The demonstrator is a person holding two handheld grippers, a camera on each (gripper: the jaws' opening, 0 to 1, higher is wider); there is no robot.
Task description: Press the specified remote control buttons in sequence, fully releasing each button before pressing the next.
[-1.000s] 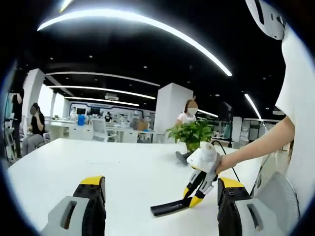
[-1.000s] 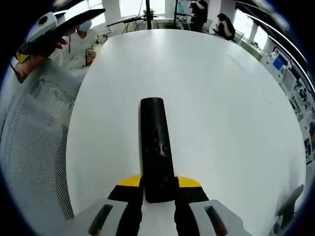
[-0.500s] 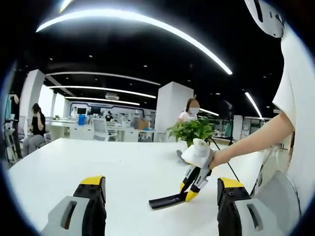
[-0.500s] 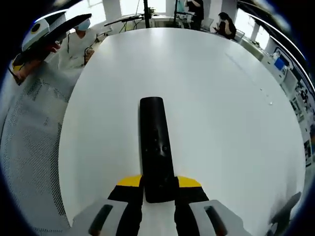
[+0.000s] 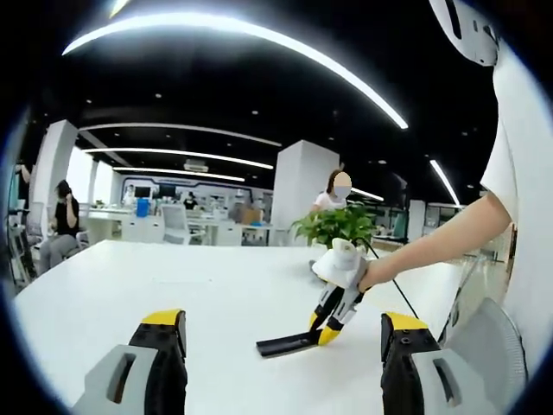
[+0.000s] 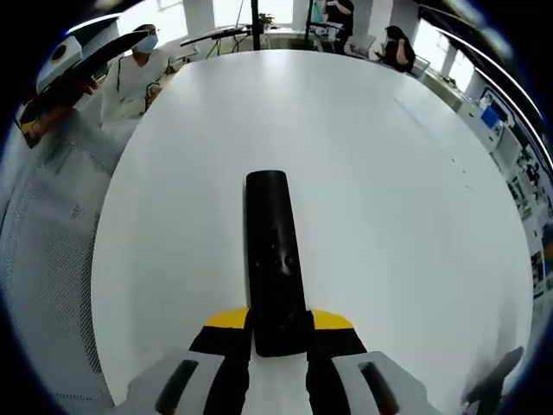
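Observation:
My right gripper (image 6: 276, 321) is shut on the near end of a long black remote control (image 6: 270, 233), which points forward over the white table (image 6: 389, 199). Small buttons show halfway along the remote's top face. In the left gripper view the same remote (image 5: 285, 345) hovers low over the table (image 5: 173, 281), tilted, with the right gripper (image 5: 323, 328) clamped on its right end and a person's hand behind it. My left gripper (image 5: 281, 318) stands open, its jaws wide apart with nothing between them, short of the remote.
A potted green plant (image 5: 337, 226) stands on the table behind the right gripper, with a dark cable (image 5: 393, 290) beside it. A grey mesh chair (image 6: 43, 259) borders the table's edge. People sit at the far side (image 6: 138, 73) and at desks beyond.
In the left gripper view the right gripper and the remote have drifted left and a little farther across the table. The grip on the remote is unchanged, and the left jaws stay apart.

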